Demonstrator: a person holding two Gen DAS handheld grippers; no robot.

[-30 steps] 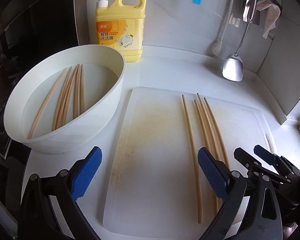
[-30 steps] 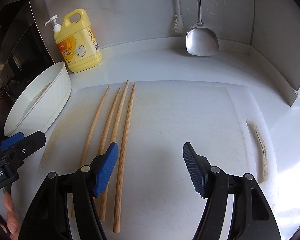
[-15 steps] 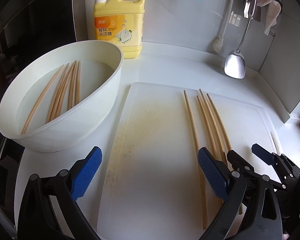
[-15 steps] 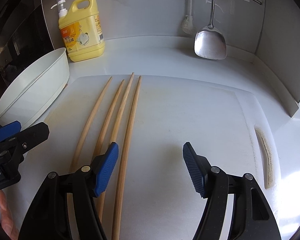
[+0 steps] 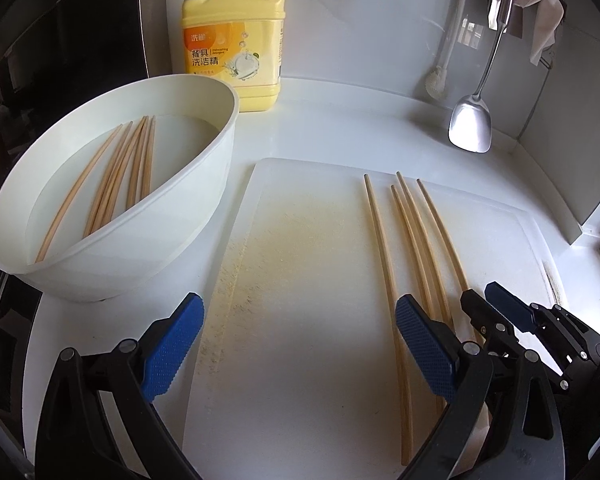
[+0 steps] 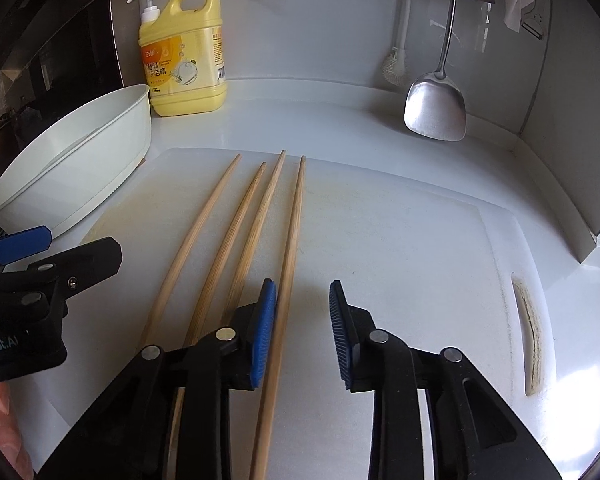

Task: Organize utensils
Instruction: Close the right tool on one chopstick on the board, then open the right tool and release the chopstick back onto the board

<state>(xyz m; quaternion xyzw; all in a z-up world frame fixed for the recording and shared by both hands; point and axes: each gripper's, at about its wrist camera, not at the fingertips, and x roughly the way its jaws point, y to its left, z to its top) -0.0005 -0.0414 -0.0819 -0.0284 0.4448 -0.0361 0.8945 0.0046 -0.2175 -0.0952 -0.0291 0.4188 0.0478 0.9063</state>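
I've four chopsticks [image 6: 256, 236] laid on the cutting board [image 6: 400, 240] ahead of my right hand-held gripper [image 6: 302, 332], jaws closing around the rightmost without gripping, left hand-held gripper [image 5: 296, 352] released, more waiting in the bowl [image 5: 188, 216].

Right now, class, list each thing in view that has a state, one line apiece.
Right gripper: jaws closing around the rightmost chopstick, not yet pinching.
Left gripper: open, empty.
Basin: holds water and chopsticks.
Cutting board: stained, four chopsticks lying on it.
Detergent bottle: upright.
Spatula: hanging.
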